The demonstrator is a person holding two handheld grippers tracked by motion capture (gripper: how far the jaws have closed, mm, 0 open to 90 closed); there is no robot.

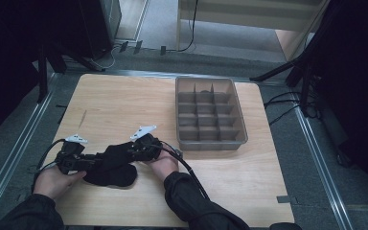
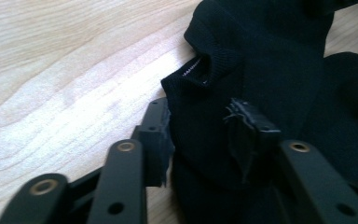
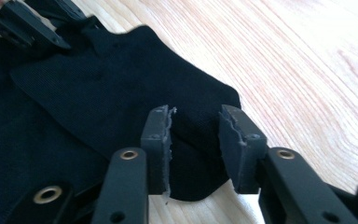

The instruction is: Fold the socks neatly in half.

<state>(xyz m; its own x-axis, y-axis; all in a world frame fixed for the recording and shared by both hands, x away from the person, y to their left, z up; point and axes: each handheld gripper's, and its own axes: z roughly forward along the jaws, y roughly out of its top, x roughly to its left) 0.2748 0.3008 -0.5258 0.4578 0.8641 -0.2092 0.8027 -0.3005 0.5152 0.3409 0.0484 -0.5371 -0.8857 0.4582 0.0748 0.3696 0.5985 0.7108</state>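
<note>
Black socks [image 1: 111, 166] are lying in a dark heap on the near left part of the wooden table [image 1: 124, 103], and in the high view the heap is merging with the black grippers and sleeves so that its outline, and how many pieces are making it up, is hard to tell. The left gripper [image 1: 92, 162] and the right gripper [image 1: 133, 152] are both pushing into that heap from opposite sides, their tips lost against the fabric there. In the left gripper view, the left gripper [image 2: 205, 135] is standing with its jaws partly apart and a ribbed cuff of the socks [image 2: 242, 79] is lying between them; the left finger [image 2: 156, 135] is touching the cloth edge, while the right finger [image 2: 247, 133] is sitting against or over the cloth, and a true pinch cannot be told because black is blurring into black. In the right gripper view, the right gripper [image 3: 196, 140] is also holding its jaws partly apart, with the rounded end of the socks [image 3: 121, 88] reaching into the gap; the fingers [image 3: 157, 144] are flanking the cloth without clearly pressing it. The other gripper's jaw is showing cut off at the far left corner of that view. A grey divided tray [image 1: 242, 127] is sitting well apart, on the far right of the table, with something small and dark in a far compartment, too dim to identify.
</note>
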